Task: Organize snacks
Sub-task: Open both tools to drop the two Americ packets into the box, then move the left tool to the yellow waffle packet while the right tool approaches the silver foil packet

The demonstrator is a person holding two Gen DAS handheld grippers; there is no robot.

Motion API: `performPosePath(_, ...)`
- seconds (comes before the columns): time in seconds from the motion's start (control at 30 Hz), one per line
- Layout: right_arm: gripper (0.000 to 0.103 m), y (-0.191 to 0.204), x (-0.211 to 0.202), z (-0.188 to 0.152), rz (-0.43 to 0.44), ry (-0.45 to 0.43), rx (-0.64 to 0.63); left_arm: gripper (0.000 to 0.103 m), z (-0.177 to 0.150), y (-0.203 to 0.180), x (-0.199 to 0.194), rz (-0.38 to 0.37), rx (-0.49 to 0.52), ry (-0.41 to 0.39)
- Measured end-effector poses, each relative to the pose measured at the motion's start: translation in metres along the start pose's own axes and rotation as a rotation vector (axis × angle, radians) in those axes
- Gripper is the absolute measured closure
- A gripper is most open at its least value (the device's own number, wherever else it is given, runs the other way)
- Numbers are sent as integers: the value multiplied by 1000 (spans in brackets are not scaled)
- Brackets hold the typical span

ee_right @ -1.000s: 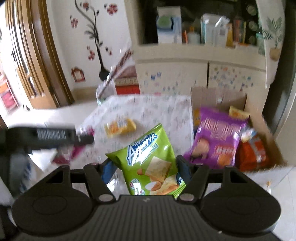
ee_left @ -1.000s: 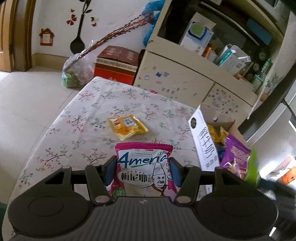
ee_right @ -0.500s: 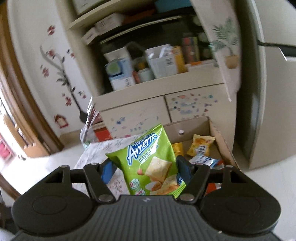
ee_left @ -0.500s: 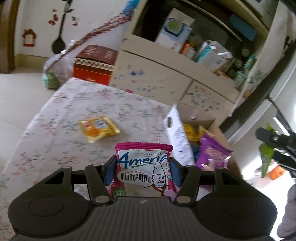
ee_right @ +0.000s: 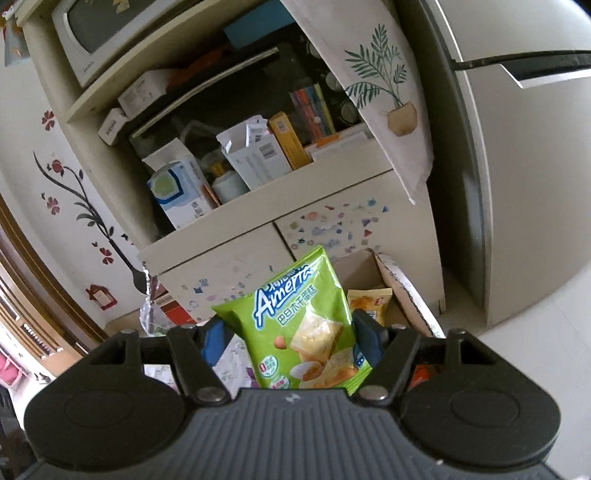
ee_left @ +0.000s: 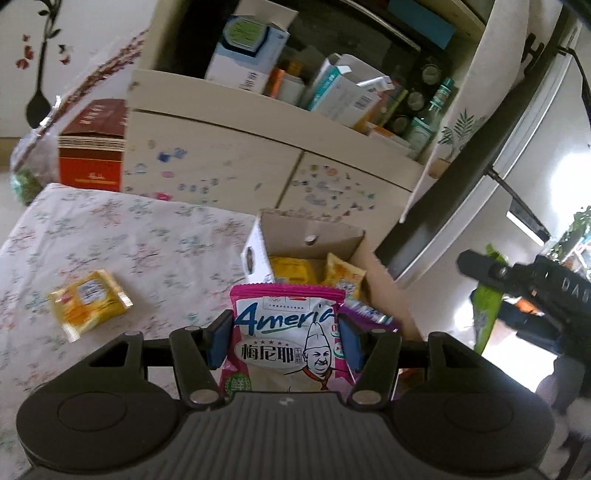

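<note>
My left gripper (ee_left: 282,341) is shut on a pink and white snack bag (ee_left: 286,339), held upright in front of the open cardboard box (ee_left: 306,230). Yellow and purple packets lie inside that box. My right gripper (ee_right: 290,338) is shut on a green snack bag (ee_right: 303,321), tilted, above the near side of the cardboard box (ee_right: 402,284). In the left wrist view the right gripper (ee_left: 517,280) shows at the right edge with the green bag (ee_left: 485,314) hanging from it. A yellow packet (ee_left: 86,301) lies flat on the flowered tablecloth (ee_left: 140,236).
A cream cabinet (ee_left: 240,162) with sticker-covered doors stands behind the table, its shelf crowded with cartons and bottles. A red carton (ee_left: 92,147) and a plastic bag sit on the floor at the left. A white fridge (ee_right: 517,184) rises right of the cabinet. A microwave (ee_right: 122,33) is on top.
Both grippers have swung right toward the box, still gripping their bags. The right gripper rolled and its view lifted from the table to the cabinet. The yellow packet has slid left in the left view.
</note>
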State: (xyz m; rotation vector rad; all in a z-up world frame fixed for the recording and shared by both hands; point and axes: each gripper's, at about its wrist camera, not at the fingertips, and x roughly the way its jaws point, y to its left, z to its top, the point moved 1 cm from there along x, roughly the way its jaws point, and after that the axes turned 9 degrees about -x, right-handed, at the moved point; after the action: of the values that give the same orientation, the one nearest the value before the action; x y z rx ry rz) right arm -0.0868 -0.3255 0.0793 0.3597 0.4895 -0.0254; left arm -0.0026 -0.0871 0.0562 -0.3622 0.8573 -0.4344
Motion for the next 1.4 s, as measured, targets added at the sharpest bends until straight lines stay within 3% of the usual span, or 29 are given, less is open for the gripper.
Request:
performPosePath(0.23,33,-6,9,2,-14,6,27,39,15,-26,30,-37,97,1)
performPosePath(0.47,32,-14,15,2,-47,5,63,39,28,-37,61,-77,90,-3)
performPosePath(0.53,31,-16,19,2,-59,10,79,34,30,-38,68,-74,81,-6)
performPosePath(0.6,30,-19,23,3,-69,18,96,15,30,-39,70,-60,68,-15)
performPosePath(0.67,18,-21,25,3,-70,14,117,7,30,-42,67,-62,72,-27)
performPosePath(0.83,14,-22,26,3,-65,17,139,3,36,-44,52,-51,67,-27)
performPosePath(1.13,14,-10,31,2,-47,34,83,3,38,-23,37,121,110,-9)
performPosePath(1.4,14,5,38,-3,-42,59,14,2,38,-8,27,177,127,3)
